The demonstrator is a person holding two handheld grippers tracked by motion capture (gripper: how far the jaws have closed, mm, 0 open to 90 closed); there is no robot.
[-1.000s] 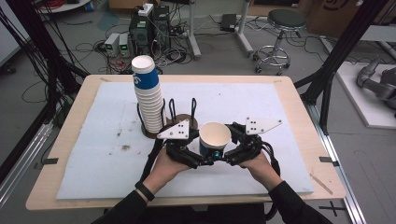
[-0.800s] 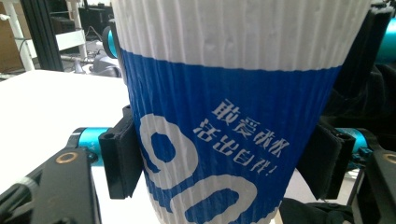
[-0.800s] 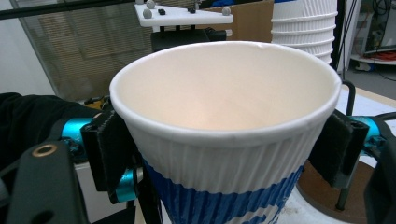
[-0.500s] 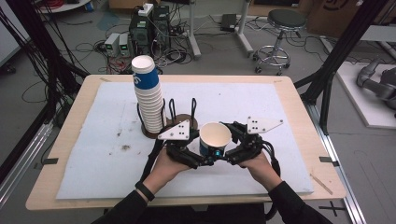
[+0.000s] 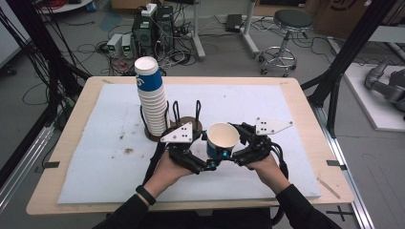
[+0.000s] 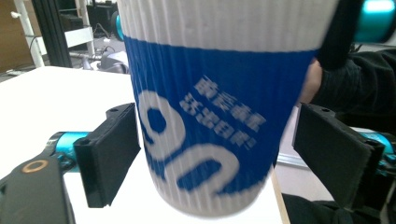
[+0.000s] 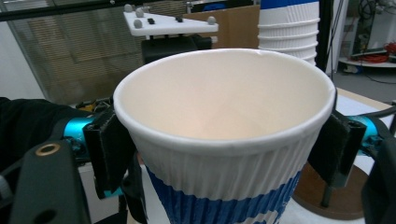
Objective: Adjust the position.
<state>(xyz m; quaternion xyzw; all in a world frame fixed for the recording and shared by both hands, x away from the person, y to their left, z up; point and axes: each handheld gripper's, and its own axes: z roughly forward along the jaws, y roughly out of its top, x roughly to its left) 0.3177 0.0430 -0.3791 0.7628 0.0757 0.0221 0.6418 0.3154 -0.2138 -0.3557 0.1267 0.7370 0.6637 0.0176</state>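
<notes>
high view: left gripper (image 5: pixel 208 164) jaws newly apart beside cup (image 5: pixel 222 140); right gripper (image 5: pixel 237 151) clamped on cup

- The paper cup (image 6: pixel 219 107) bears large white figures on its blue band, seemingly "90".
- Right of those figures on the cup are two lines of small white characters, too blurred to read.

— What stands on the table (image 5: pixel 305 102) toward its far left corner?
— A tall stack of cups (image 5: pixel 152 102) in a dark wire holder (image 5: pixel 186 119) on a round base.
— And beyond the far edge?
— A round stool (image 5: pixel 290 21), electronic boxes (image 5: pixel 153 26) and loose cables (image 5: pixel 86 47) on the floor.
</notes>
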